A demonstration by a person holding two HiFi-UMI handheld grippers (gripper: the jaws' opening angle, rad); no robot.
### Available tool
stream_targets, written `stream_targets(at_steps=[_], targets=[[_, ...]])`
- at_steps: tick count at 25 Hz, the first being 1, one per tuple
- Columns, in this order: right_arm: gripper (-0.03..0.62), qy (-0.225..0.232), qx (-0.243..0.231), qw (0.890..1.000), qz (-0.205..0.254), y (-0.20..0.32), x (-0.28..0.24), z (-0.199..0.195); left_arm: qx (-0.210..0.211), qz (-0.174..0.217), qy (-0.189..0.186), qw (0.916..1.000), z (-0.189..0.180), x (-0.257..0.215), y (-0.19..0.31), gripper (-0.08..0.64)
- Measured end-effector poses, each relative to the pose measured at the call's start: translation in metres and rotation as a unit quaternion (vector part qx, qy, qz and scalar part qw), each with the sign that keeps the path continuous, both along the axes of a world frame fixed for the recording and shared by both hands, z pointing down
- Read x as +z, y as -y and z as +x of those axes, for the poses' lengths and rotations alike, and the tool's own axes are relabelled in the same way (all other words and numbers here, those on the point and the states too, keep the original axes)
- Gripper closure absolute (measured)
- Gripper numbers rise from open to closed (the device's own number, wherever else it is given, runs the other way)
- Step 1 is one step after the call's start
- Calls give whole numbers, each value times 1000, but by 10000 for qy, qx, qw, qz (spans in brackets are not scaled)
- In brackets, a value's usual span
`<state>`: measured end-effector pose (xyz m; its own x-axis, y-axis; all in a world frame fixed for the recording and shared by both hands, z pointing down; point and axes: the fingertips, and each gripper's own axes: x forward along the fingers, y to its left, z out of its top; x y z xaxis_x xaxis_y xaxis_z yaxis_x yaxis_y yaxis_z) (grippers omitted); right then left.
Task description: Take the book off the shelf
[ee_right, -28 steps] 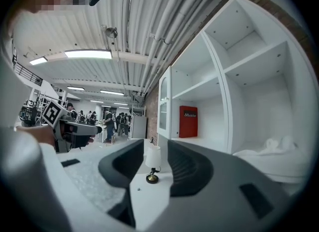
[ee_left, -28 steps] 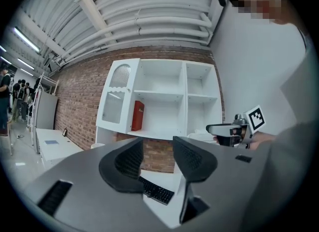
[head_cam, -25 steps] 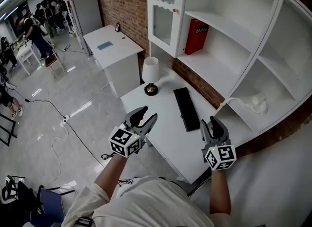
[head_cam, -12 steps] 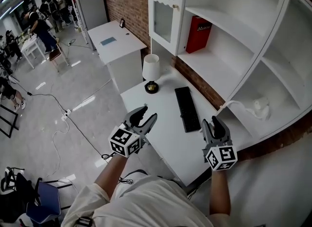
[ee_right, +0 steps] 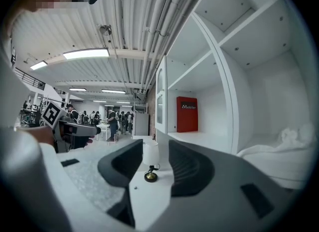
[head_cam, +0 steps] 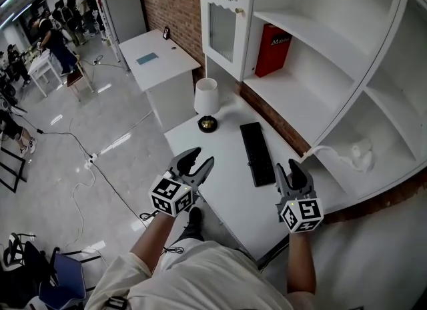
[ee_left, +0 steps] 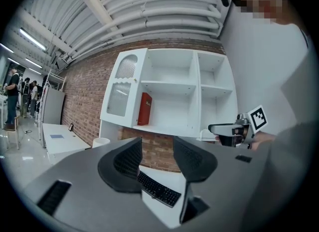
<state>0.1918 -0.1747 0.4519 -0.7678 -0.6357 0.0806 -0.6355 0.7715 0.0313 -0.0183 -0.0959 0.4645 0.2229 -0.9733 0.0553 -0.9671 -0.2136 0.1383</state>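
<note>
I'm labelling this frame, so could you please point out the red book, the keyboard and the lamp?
red book [head_cam: 272, 51], head view, middle of its cover.
keyboard [head_cam: 257, 153], head view, centre of the keys.
lamp [head_cam: 206, 96], head view, its white shade.

The scene is taken from overhead by the head view, tilted steeply down past both arms onto the surface [head_cam: 227, 172], the shelf unit [head_cam: 313, 102] and the floor [head_cam: 73, 142]. The left gripper view is carried low behind the left hand-held gripper [ee_left: 157, 148] and aimed level across the surface at the shelf front. The right gripper view is set likewise behind the right hand-held gripper [ee_right: 155, 151], nearer the shelves and aimed along them. The red book [head_cam: 272, 50] and the lamp [head_cam: 206, 99] are shared by all three views; each hand-held gripper is caught in the other's view.
</note>
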Motion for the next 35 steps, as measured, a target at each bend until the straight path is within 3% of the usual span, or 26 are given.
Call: stream_targets(at_steps=[17, 29, 35], targets=[[443, -140, 638, 9979, -23, 95, 4, -84, 903, -189, 80, 9957, -78, 16, 135, 385], [443, -438, 985, 9940, 179, 150, -13, -131, 1762, -87, 197, 9841, -104, 10, 206, 385], [443, -576, 989, 9934, 126, 178, -20, -149, 2024, -225, 190, 9789, -104, 9, 228, 385]])
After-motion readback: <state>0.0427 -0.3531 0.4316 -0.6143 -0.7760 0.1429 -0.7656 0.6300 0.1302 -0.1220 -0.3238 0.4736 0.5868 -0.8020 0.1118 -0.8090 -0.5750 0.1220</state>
